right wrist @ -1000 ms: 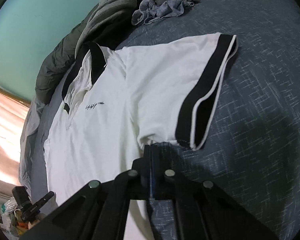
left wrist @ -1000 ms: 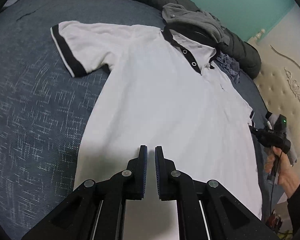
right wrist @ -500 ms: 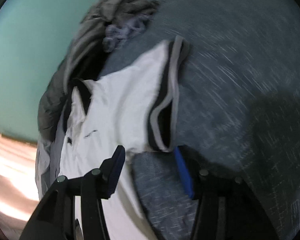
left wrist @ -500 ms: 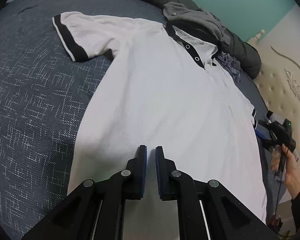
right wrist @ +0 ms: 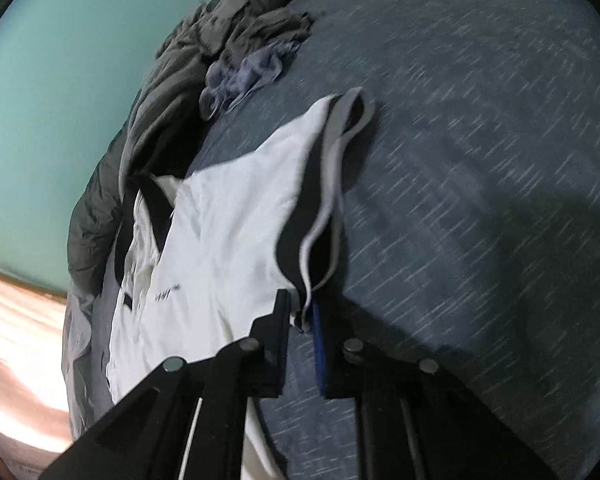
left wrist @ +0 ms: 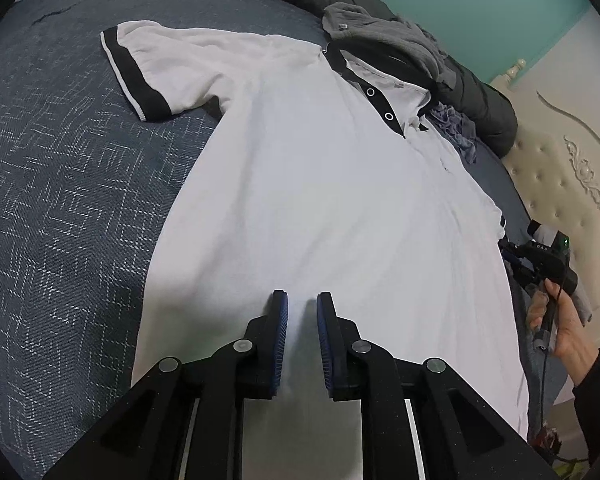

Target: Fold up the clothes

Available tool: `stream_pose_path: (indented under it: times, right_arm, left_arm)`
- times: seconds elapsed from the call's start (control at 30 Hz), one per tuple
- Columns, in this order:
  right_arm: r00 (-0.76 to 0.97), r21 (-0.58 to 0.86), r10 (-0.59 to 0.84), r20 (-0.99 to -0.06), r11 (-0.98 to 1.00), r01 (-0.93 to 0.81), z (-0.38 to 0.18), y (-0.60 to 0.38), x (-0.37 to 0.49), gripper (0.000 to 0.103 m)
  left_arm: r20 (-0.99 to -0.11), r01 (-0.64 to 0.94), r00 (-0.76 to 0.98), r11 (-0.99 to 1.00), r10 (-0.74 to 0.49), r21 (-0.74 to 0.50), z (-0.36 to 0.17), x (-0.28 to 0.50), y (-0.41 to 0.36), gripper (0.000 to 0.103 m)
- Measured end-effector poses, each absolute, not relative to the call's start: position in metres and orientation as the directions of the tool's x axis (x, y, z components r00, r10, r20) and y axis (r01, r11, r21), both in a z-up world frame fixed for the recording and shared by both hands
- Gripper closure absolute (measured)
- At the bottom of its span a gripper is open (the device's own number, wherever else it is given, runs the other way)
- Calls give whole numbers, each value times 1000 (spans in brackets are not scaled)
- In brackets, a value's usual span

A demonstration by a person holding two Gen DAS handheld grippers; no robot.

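On my 2 wrist feeds I list: 1 white polo shirt (left wrist: 320,184) with black collar and black sleeve bands, lying face up and mostly flat on a dark blue patterned bedspread (left wrist: 60,208), collar toward the far edge of the bed. My left gripper (left wrist: 302,316) hangs over the shirt's lower body; its jaws have just been opening a little and stand a narrow gap apart, with nothing between the blue pads and only white cloth showing beneath them. My right gripper (right wrist: 300,312) sits at the shirt's other side; its jaws have just been closing, and I see them pinched on the lower corner of the black-banded sleeve (right wrist: 320,200), which is gathered and lifted off the bedspread in a fold running up from the fingertips. This view is blurred, so I cannot tell how much cloth is caught. In the left view, the opposite sleeve (left wrist: 140,76) lies spread flat on the bedspread. Beyond the collar: 1 heap of grey garments (left wrist: 384,36), 1 crumpled blue-grey cloth (right wrist: 244,76) just beside it, and a dark quilted bolster (left wrist: 484,112) along the bed's edge. Behind, a teal wall (right wrist: 60,80). At the right edge of the left view, a hand (left wrist: 560,324) in a dark sleeve grips the right gripper's handle, near a cream tufted headboard (left wrist: 560,168).
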State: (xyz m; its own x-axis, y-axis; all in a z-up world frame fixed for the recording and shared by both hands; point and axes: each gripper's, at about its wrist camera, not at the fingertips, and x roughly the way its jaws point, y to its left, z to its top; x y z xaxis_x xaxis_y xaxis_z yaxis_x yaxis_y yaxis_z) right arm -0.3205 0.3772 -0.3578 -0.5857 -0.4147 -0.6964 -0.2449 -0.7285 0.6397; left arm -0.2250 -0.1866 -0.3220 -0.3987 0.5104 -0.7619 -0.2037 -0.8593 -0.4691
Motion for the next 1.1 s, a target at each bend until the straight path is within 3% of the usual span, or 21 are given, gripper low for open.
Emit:
stream_pose_path:
  times: [0.43,0.53,0.67,0.8,0.9,1.03,1.1]
  right_arm:
    - [-571,548,-348,-743,-806,-222,-352,393,-346,94]
    - [-543,545,-361,-758,-807,-226,-355,388,-348,84]
    - [-552,530,-340,-761,-817,-228,-347,386,-331,47]
    - [-554,580,-406,-727,-794,-180,-340,375,-311,47]
    - [-500,587,-462,-733,-801,-121,-347,358,-305,63]
    - [-432,579,-493,-755,-811,-87,-360,341,-303,97]
    - [-432,571,-485,-760,-816,-89,-362,341,-304,100]
  left_arm:
    - [-764,-207,-395,-859,511,-468,-324,-226,-188,87]
    - [-764,-206,-393,-859,512,-469,-324,-227,-188,87]
    - [-762,-205,-389,-855,517,-476,-323,-226,-190,87]
    - [-761,-202,-387,-853,521,-482,-323,-227,-191,87]
    - [-761,-202,-385,-852,522,-482,-322,-227,-191,87]
    - [-760,-203,-384,-851,525,-485,-323,-227,-191,87]
    - [-759,-204,-384,-850,526,-486,-323,-227,-192,87]
